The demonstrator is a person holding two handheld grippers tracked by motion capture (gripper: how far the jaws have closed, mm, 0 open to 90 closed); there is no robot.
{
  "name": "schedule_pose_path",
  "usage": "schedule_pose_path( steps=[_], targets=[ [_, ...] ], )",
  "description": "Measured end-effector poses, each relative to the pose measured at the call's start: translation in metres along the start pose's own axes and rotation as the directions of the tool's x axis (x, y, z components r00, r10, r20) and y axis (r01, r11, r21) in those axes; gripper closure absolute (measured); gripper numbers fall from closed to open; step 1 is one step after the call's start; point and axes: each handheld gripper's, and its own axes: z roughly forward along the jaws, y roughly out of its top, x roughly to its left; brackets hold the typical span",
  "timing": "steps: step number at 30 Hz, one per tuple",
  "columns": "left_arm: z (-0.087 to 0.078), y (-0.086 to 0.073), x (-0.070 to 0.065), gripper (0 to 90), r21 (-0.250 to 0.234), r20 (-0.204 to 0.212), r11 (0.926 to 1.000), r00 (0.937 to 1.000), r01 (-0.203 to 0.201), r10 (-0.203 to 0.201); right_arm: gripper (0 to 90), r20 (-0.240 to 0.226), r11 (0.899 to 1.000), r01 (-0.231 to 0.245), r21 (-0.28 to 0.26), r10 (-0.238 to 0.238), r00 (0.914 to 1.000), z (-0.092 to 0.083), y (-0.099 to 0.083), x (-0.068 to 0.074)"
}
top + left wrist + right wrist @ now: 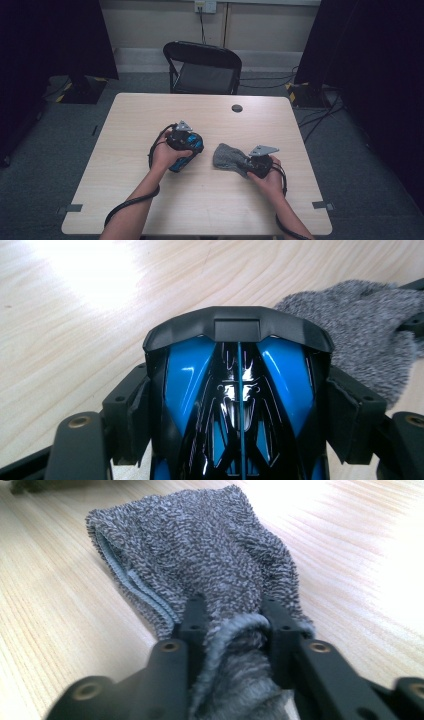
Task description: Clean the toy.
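Observation:
A glossy blue and black toy car sits between the jaws of my left gripper, with both pads pressed on its sides. From above, that left gripper is held left of the table's middle with the car in it. A grey knitted cloth lies on the wood, and my right gripper pinches its bunched near end. In the high view the cloth spreads to the left of the right gripper. The cloth also lies just beyond the car.
The light wooden table has a round black cable cap near its far edge. A black folding chair stands behind it. Dark curtains hang at both sides and cables lie on the floor at the right.

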Motion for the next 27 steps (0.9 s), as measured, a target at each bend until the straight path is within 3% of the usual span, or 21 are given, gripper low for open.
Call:
schedule_pose_path(
  steps=[9,15,21,27],
  targets=[
    [-0.013,0.007,-0.007,25.7,-0.032,0.025,0.9992,0.9994,-0.025,0.025,74.6,0.012,0.998,-0.068,-0.007,0.068,0.9976,0.000,0.000,-0.001],
    [-0.019,0.011,-0.014,25.7,-0.055,0.049,0.9978,0.9980,-0.038,0.041,75.6,0.025,0.994,-0.109,0.026,0.109,0.9938,0.000,0.010,-0.003],
    [-0.027,0.015,-0.018,25.7,-0.069,0.055,0.9961,0.9968,-0.055,0.059,75.7,0.010,0.983,-0.183,-0.022,0.183,0.9830,-0.011,0.036,-0.015],
    [-0.026,0.017,-0.027,25.7,-0.072,0.080,0.9946,0.9936,-0.075,0.080,75.6,0.019,0.978,-0.201,-0.056,0.202,0.9792,-0.017,0.062,-0.019]
  ],
)
